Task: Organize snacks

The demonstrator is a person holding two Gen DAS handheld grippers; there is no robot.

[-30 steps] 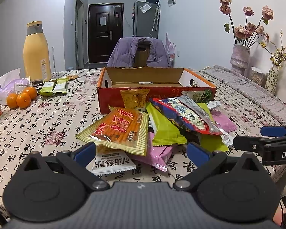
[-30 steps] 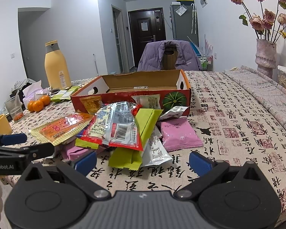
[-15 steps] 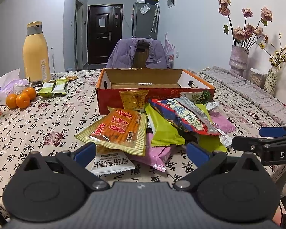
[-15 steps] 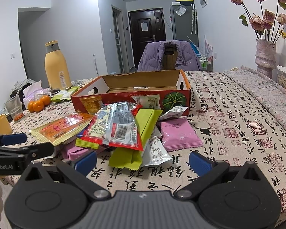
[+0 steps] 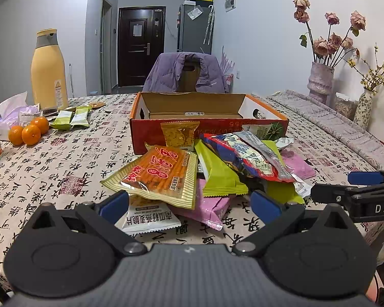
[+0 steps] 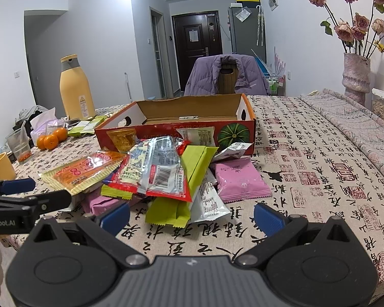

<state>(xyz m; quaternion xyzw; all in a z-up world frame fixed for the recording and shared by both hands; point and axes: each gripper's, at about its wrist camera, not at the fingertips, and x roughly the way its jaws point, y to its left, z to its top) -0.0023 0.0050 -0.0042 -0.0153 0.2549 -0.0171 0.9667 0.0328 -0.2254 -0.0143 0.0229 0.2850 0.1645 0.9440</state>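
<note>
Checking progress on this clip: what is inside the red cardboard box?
The red cardboard box shows bare brown inner walls and no snacks; its floor is hidden behind the front wall. The snack pile lies outside, in front.

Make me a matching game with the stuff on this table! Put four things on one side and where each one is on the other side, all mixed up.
Things:
1. cardboard box
2. oranges
3. purple jacket
4. white packet

Places:
A. draped over the chair at the far end of the table
B. on the left side of the table, near the tall yellow bottle
C. at the near bottom of the snack pile, under the orange packet
D. behind the snack pile, open

Pairs: 1-D, 2-B, 3-A, 4-C
</note>
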